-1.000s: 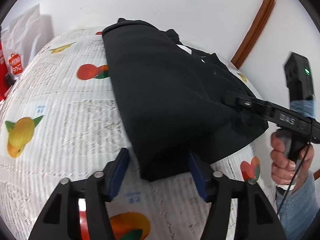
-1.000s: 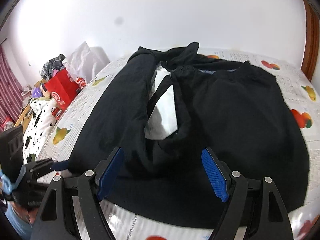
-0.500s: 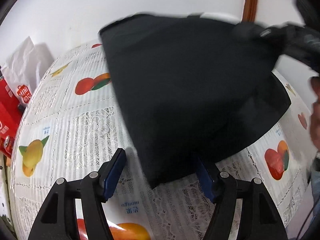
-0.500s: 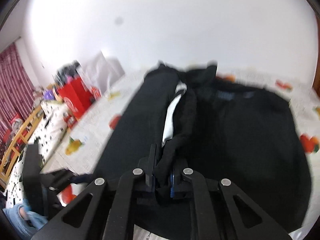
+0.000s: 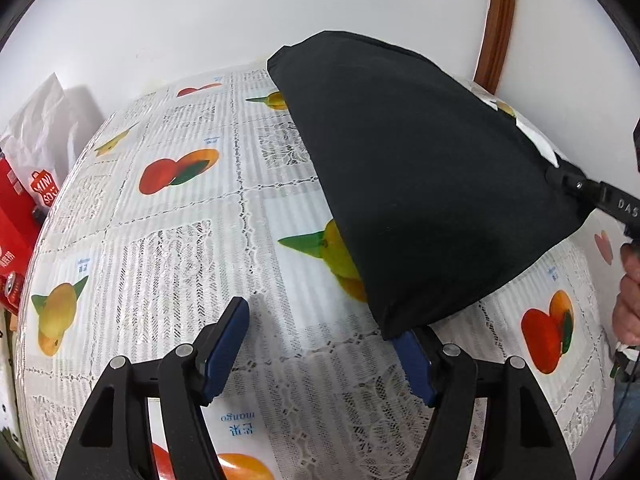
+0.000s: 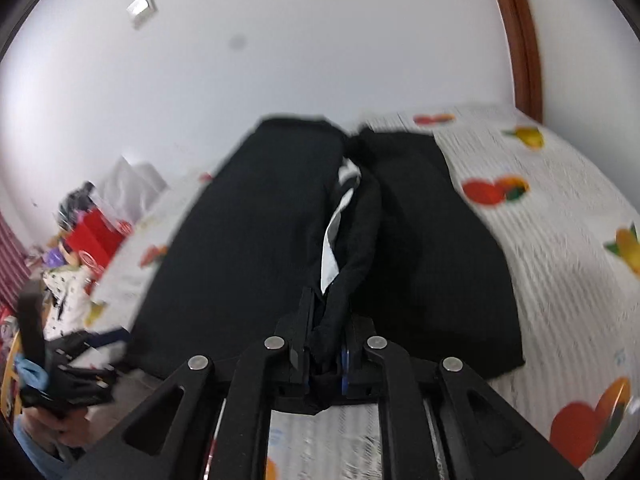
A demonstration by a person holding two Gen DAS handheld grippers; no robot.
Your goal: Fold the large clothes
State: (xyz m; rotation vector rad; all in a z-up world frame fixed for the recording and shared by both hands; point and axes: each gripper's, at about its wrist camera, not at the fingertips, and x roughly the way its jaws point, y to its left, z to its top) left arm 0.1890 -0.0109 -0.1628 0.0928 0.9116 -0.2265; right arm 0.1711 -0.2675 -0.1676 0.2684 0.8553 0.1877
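Since the earlier frames the right tool has gone from wide apart to pinched on a bunched fold of the black garment, and the cloth is now being lifted and drawn across the fruit-print tablecloth.

In the left wrist view, the left tool (image 5: 324, 344) is standing with its blue pads apart over the tablecloth (image 5: 168, 240). The lower corner of the black garment (image 5: 420, 176) is hanging down against the right-hand pad, while the left-hand pad is sitting clear of the cloth; nothing is being squeezed between them. The garment is rising like a tent toward the right edge, where the right tool (image 5: 560, 176) is gripping it and a hand (image 5: 628, 300) is holding that tool's handle. Red shopping bags (image 5: 20, 208) are standing at the far left beside the counter.

In the right wrist view, which is blurred, the right tool (image 6: 322, 344) is clamped together on a twisted ridge of the black garment (image 6: 248, 240), its jaws having just eased very slightly. A white lining strip (image 6: 332, 240) is showing beside the ridge. The rest of the garment is lying spread on the tablecloth (image 6: 560, 260). The left tool (image 6: 112, 336) is showing at the lower left, just beside the garment's edge.
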